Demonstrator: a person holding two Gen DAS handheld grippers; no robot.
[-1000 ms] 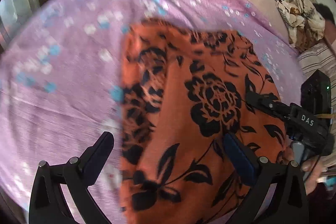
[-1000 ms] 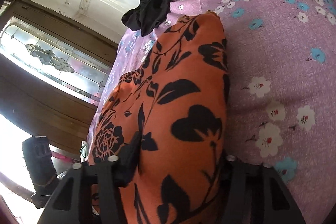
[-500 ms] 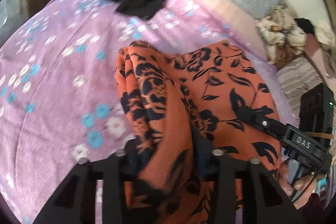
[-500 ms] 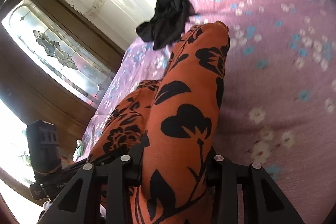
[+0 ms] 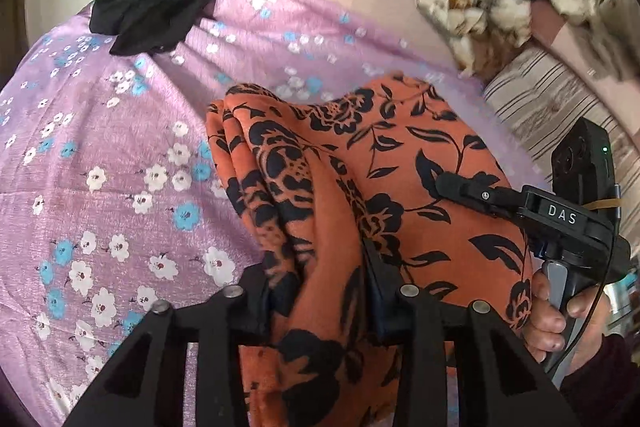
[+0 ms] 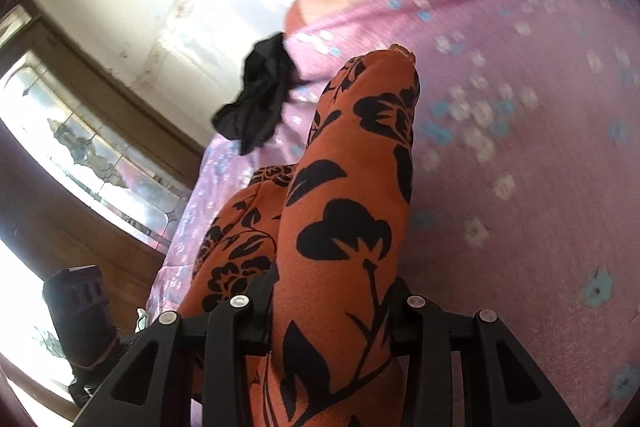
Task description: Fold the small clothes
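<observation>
Fabric handling is at the lift-and-carry stage of a fold. The orange garment with black floral print [image 5: 400, 163] lies on the bed, on a lilac bedspread with white and blue flowers [image 5: 100, 155], with its near edge raised. The left gripper [image 5: 320, 291] has just closed its fingers, and they are now clamped narrowly on a bunched edge of the cloth. The right gripper [image 6: 332, 303] has closed likewise, and its fingers pinch the other corner. Judged from this, both corners should travel at equal height and pace toward the far edge, keeping the cloth taut between them so that no crease forms. A crumpled black garment [image 5: 156, 7] lies well apart at the bed's far corner.
</observation>
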